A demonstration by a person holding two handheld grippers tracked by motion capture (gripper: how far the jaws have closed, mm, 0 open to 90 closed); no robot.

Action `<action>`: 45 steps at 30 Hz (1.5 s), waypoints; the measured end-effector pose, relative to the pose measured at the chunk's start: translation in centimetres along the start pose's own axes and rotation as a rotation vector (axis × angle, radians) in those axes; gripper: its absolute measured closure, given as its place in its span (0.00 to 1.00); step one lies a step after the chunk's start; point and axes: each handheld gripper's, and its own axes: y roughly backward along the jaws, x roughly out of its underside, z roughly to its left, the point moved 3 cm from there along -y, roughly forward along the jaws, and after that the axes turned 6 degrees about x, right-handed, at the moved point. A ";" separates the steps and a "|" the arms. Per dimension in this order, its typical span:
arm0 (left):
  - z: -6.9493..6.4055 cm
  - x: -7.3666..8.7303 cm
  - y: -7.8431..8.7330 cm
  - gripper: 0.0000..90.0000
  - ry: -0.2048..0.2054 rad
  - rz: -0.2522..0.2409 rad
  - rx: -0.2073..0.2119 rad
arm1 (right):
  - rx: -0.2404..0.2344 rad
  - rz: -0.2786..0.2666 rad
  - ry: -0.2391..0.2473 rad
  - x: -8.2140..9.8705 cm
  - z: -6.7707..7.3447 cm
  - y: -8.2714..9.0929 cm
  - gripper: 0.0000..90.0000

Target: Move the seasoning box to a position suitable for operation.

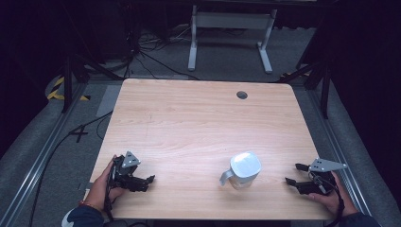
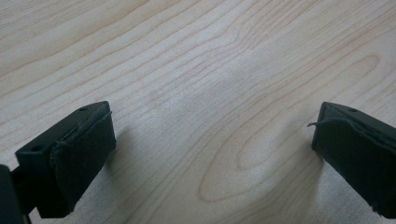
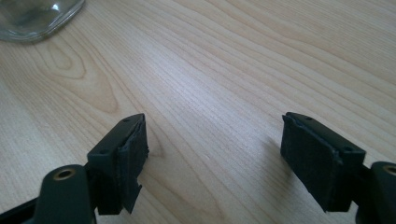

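Note:
A clear jug (image 1: 243, 171) with a white lid stands on the wooden table (image 1: 189, 123) near the front, right of centre, its handle turned to the left. My right gripper (image 1: 292, 174) rests low on the table to the jug's right, apart from it and pointing at it. Its jaws are open over bare wood (image 3: 215, 140), and the jug's glass base (image 3: 37, 18) shows in the upper left corner of the right gripper view. My left gripper (image 1: 147, 182) lies near the front left edge, pointing right. It is open too, with nothing between its jaws (image 2: 212, 135).
A round cable hole (image 1: 241, 95) sits near the table's far edge. Beyond the table stand a white desk frame (image 1: 231, 28) and cables on the grey floor. Metal rails run along both sides of the table.

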 end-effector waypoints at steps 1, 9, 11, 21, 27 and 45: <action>0.0 0.0 0.0 0.00 -0.004 0.000 0.000 | 0.000 0.000 0.000 0.0 0.0 0.0 0.26; 0.0 0.0 0.0 0.00 -0.001 -0.001 0.000 | 0.003 0.000 -0.001 0.0 0.0 0.0 0.26; 0.0 0.1 0.1 0.01 -0.001 0.009 0.013 | 0.004 0.000 -0.001 0.0 0.0 0.0 0.26; -0.7 -0.9 0.0 0.18 -0.050 0.024 0.056 | 0.003 0.001 -0.001 0.0 0.0 0.1 0.26; -1.8 -2.5 -0.4 0.28 -0.086 0.024 0.066 | 0.004 0.001 0.000 0.0 0.0 0.1 0.26; -11.3 -12.5 -1.7 0.65 -0.289 -0.183 0.262 | 0.004 0.001 -0.001 0.0 0.0 0.1 0.26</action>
